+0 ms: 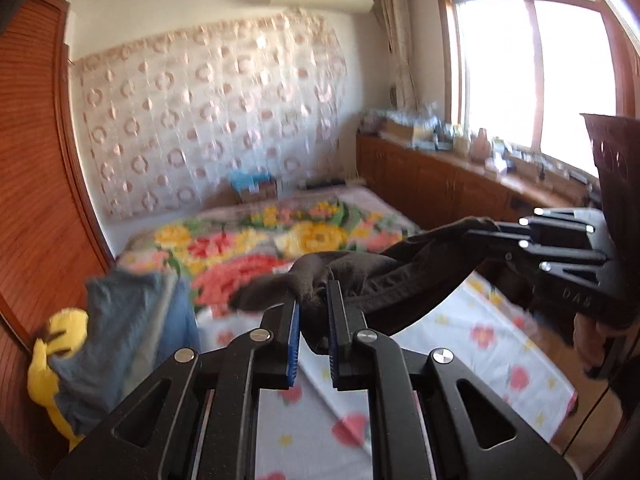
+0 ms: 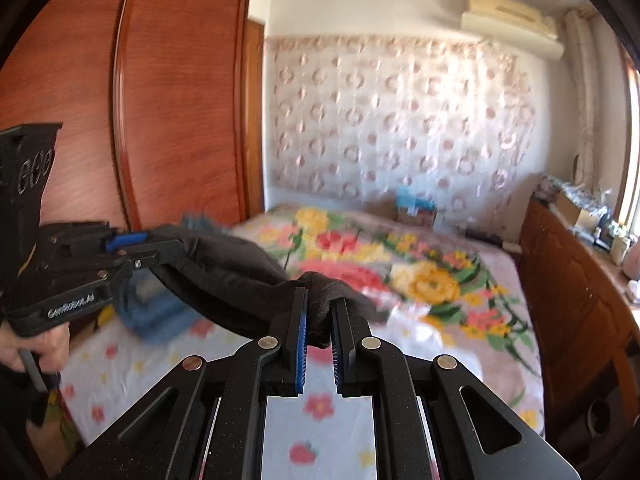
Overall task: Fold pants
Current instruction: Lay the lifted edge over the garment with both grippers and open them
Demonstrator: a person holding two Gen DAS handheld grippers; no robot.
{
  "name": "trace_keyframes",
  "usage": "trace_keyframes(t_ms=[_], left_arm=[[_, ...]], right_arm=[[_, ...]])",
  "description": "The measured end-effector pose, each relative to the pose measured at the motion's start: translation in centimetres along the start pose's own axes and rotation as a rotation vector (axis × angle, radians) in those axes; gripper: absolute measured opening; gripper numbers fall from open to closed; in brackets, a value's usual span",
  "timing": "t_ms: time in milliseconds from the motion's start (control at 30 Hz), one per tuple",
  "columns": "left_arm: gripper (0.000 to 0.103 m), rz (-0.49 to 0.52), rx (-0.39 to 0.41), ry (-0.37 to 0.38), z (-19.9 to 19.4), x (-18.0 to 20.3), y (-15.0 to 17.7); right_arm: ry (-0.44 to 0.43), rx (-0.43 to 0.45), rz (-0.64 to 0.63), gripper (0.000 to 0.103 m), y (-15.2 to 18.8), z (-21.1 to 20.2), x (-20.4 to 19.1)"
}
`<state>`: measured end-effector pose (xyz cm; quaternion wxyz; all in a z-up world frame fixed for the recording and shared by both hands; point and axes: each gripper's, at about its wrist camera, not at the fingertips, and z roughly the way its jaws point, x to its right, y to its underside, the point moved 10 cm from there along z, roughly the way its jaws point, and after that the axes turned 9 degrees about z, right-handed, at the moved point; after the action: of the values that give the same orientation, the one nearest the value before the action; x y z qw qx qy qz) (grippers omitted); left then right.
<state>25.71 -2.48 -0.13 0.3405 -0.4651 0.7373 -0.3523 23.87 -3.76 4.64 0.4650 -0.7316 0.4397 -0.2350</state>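
Observation:
Dark black pants point(image 1: 384, 276) hang in the air above the bed, stretched between both grippers. My left gripper point(image 1: 313, 292) is shut on one end of the pants. It also shows at the left of the right wrist view point(image 2: 160, 246). My right gripper point(image 2: 320, 300) is shut on the other end of the pants point(image 2: 224, 268). It also shows at the right of the left wrist view point(image 1: 476, 228). The lower part of the pants is hidden behind the grippers.
A bed with a white flowered sheet point(image 1: 460, 344) and a bright floral blanket point(image 2: 420, 268) lies below. Blue folded clothes point(image 1: 124, 328) and a yellow plush toy point(image 1: 52, 360) sit at its left edge. A wooden wardrobe point(image 2: 160, 100) stands left, a low wooden cabinet point(image 1: 440, 180) under the window right.

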Motion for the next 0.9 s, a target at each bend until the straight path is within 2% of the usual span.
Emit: trace_keyframes(t_ms=[33, 167, 300, 600, 900], left_arm=[[0.013, 0.005, -0.042, 0.016, 0.8, 0.6, 2.5], [0.013, 0.009, -0.146, 0.057, 2.6, 3.2, 8.8], [0.013, -0.008, -0.185, 0.083, 2.6, 5.4, 12.3], [0.013, -0.083, -0.171, 0.1, 0.9, 5.6, 13.6], [0.013, -0.065, -0.187, 0.102, -0.6, 7.0, 14.9]], right_arm=[[-0.01, -0.041, 0.006, 0.01, 1.7, 0.8, 0.2], [-0.029, -0.199, 0.026, 0.01, 8.9, 4.4, -0.1], [-0.048, -0.264, 0.058, 0.01, 11.9, 5.9, -0.3], [-0.099, -0.269, 0.125, 0.01, 13.3, 4.7, 0.6], [-0.108, -0.26, 0.151, 0.01, 17.2, 0.7, 1.3]])
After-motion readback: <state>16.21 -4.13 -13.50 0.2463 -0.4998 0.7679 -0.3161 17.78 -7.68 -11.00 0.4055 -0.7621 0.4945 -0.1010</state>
